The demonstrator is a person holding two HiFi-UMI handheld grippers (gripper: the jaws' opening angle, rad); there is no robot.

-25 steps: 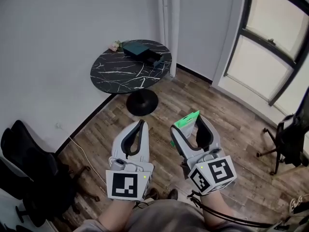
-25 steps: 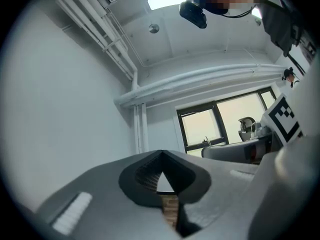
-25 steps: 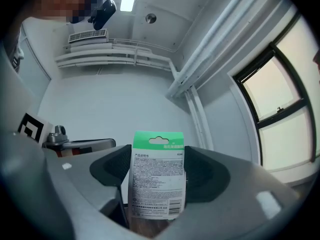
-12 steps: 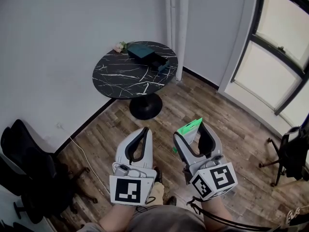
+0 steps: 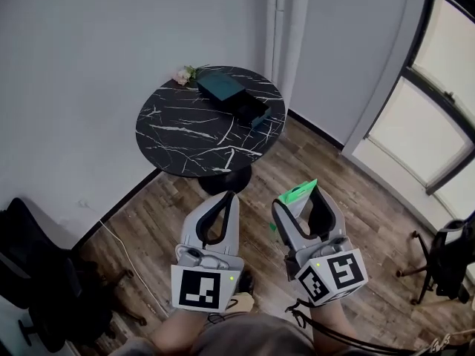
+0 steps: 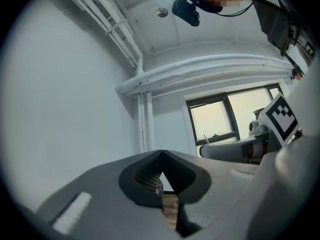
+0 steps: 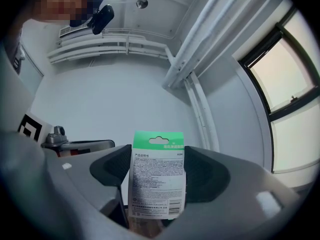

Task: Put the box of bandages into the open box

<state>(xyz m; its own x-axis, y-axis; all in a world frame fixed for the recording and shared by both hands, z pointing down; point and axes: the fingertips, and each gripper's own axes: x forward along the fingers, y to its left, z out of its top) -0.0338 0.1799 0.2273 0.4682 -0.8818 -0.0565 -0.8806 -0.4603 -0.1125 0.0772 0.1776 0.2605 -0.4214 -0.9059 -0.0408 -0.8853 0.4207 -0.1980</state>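
A green and white box of bandages [image 5: 295, 196] [image 7: 157, 176] is clamped upright between the jaws of my right gripper [image 5: 300, 202] [image 7: 157, 171], low in the head view. My left gripper [image 5: 220, 206] [image 6: 162, 181] is beside it, shut and holding nothing. Well ahead of both, a dark teal open box [image 5: 249, 112] with its drawer pulled out lies on the far side of a round black marble table [image 5: 193, 136]. Both grippers are held over the wooden floor, short of the table.
Small pink flowers [image 5: 182, 73] lie at the table's back edge. White pipes [image 5: 286, 21] run up the wall corner behind it. A window [image 5: 430, 117] is on the right, a black chair [image 5: 33, 273] at lower left, another chair [image 5: 445, 262] at lower right.
The view has closed in on the table, which now looks larger and nearer. Both grippers keep their pose, the right still holding the bandage box.
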